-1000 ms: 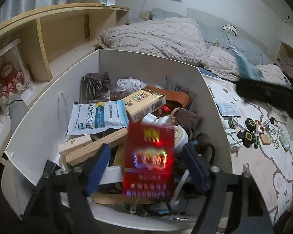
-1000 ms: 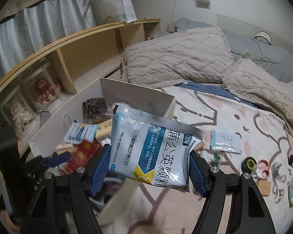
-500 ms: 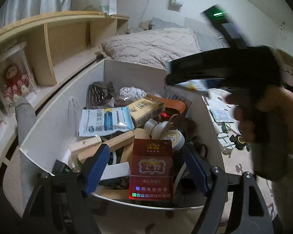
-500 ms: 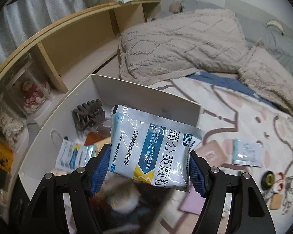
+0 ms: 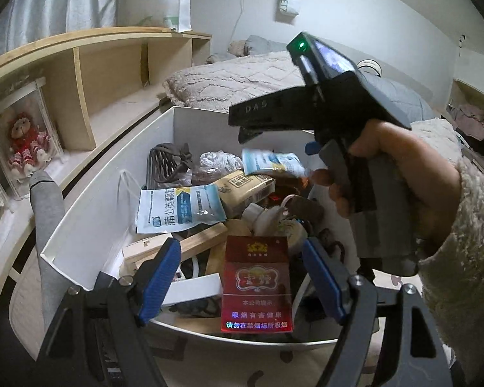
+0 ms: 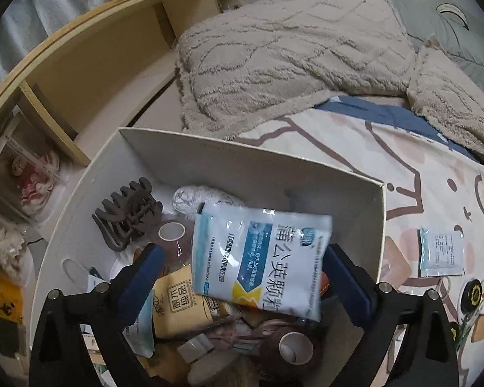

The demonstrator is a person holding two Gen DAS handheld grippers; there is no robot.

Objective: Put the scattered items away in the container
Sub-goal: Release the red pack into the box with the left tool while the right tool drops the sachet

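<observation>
Right wrist view: the white container fills the lower half of the frame, already crowded, so anything added lands on a heap. Over it hangs the right gripper, whose jaws have just been opening; the medicine sachet sits tilted between the blue pads, apparently released to drop inside. Left gripper is spread and grasps nothing above a red cigarette pack at the near rim. At right, a small sachet and trinkets lie on the bedspread.
</observation>
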